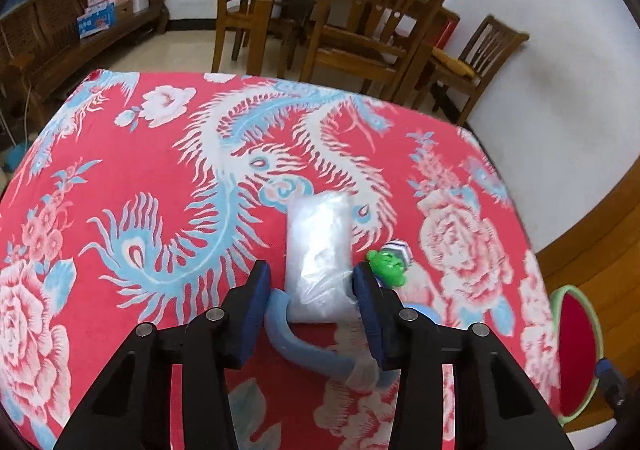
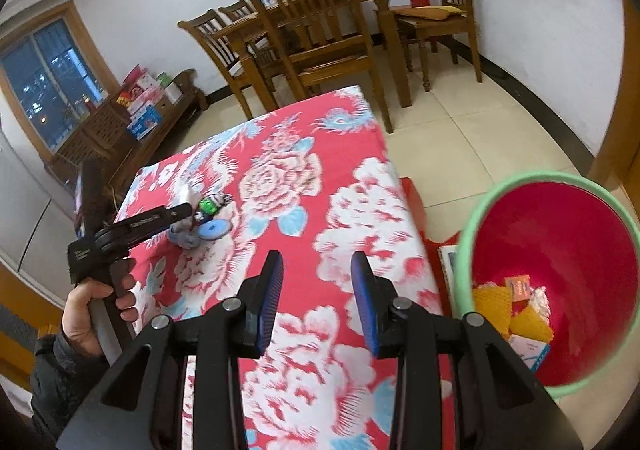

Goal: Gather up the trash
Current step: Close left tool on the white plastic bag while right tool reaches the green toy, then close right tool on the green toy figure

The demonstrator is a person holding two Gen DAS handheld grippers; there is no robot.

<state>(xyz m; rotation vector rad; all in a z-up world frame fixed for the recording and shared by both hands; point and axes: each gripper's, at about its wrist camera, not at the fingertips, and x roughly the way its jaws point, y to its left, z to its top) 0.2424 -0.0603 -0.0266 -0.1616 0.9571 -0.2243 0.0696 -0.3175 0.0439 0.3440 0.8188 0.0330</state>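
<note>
Between the fingers of our left gripper [image 1: 312, 282] lies one clear plastic bag [image 1: 318, 250], folded flat on the cloth. The right pad touches its edge, while the left pad stands just clear of it, so we cannot tell whether the bag is truly pinched. Under the bag's near end curves one blue ring-shaped piece [image 1: 304, 346], and just beside the right pad sits one small green toy head [image 1: 387, 264] with a striped cap. One blue disc [image 2: 215, 229] lies next to this little heap in the right wrist view.

Our right gripper [image 2: 316, 282] holds nothing; its fingers stand apart over bare cloth. To its right stands one red bin [image 2: 560, 250] with a green rim, on the floor beside the table, already holding several scraps of orange foam net and small cartons. One hand [image 2: 86, 314] grips the left gripper's handle.

The table wears a red cloth [image 1: 140, 177] printed with white peonies and blue phoenixes. Beyond it we count four wooden chairs [image 2: 316, 29] around one wooden dining table, a tiled floor, white walls, one window, and a wooden bench [image 1: 52, 33] stacked with boxes. Their print and the lettering on the gripper are too small to read.
</note>
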